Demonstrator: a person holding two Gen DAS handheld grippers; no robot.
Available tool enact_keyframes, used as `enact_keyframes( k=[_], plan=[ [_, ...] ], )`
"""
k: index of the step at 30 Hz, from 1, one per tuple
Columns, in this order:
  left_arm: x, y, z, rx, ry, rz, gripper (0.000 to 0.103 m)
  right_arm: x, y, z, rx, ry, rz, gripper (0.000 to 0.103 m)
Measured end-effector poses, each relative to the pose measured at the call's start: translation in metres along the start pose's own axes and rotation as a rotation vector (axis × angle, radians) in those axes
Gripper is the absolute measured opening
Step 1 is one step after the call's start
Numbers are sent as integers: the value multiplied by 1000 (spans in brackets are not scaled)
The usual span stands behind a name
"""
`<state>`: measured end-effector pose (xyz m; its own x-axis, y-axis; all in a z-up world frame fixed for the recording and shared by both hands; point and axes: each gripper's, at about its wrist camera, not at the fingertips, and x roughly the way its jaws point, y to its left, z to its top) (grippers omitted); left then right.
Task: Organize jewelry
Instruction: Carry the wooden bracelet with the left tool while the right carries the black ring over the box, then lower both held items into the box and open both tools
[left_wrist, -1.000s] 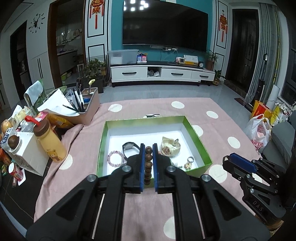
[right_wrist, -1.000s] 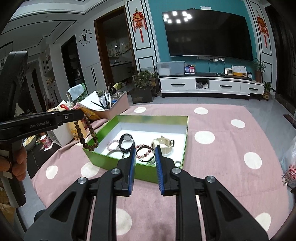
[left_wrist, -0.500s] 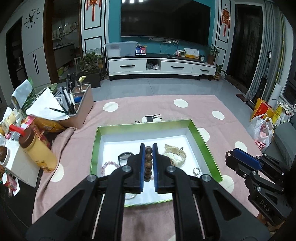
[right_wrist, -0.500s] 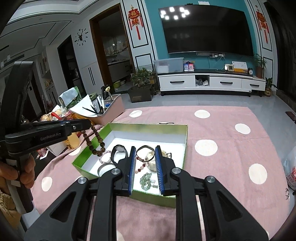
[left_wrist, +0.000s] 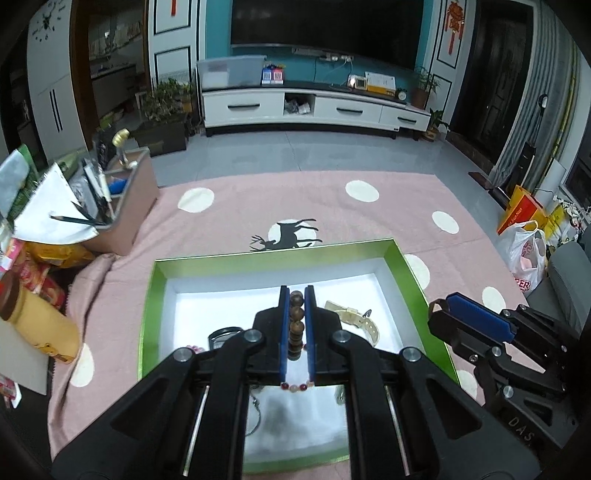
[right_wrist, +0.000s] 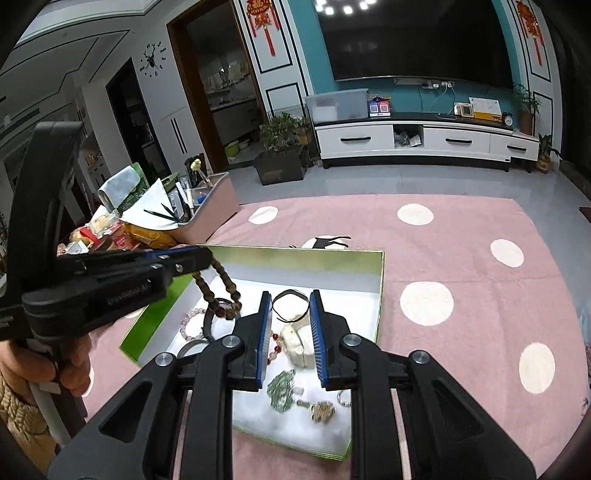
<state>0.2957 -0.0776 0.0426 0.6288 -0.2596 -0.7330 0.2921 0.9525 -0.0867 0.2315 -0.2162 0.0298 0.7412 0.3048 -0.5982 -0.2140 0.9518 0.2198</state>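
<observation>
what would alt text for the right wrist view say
The left hand-held gripper dangles a dark wooden bead bracelet over a green-rimmed, white-lined box of jewelry on a pink dotted cloth; the right hand-held gripper hovers, holding nothing.

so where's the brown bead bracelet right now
The brown bead bracelet hangs pinched in the left gripper, over the left part of the green box, above the jewelry.

The room is being lit dimly from overhead, and a cluster of ceiling lights is being mirrored as white glare on the television (right_wrist: 417, 40). The white floor of the green box (left_wrist: 258, 299) is being rendered brightest, with a soft dark shadow being thrown across its near part. Straight lines are being bowed strongly toward the edges, and the corners are being blacked out. Slight softness is being shown at the margins.
</observation>
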Motion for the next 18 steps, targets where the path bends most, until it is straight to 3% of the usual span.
enact_keyframes(
  k=[9, 18],
  plan=[
    [49, 7, 10, -46, 73, -25, 7, 40, -12, 10, 7, 69, -27, 20],
    [87, 23, 6, -55, 138, 40, 7, 65, -17, 16, 4, 130, -49, 20]
  ],
)
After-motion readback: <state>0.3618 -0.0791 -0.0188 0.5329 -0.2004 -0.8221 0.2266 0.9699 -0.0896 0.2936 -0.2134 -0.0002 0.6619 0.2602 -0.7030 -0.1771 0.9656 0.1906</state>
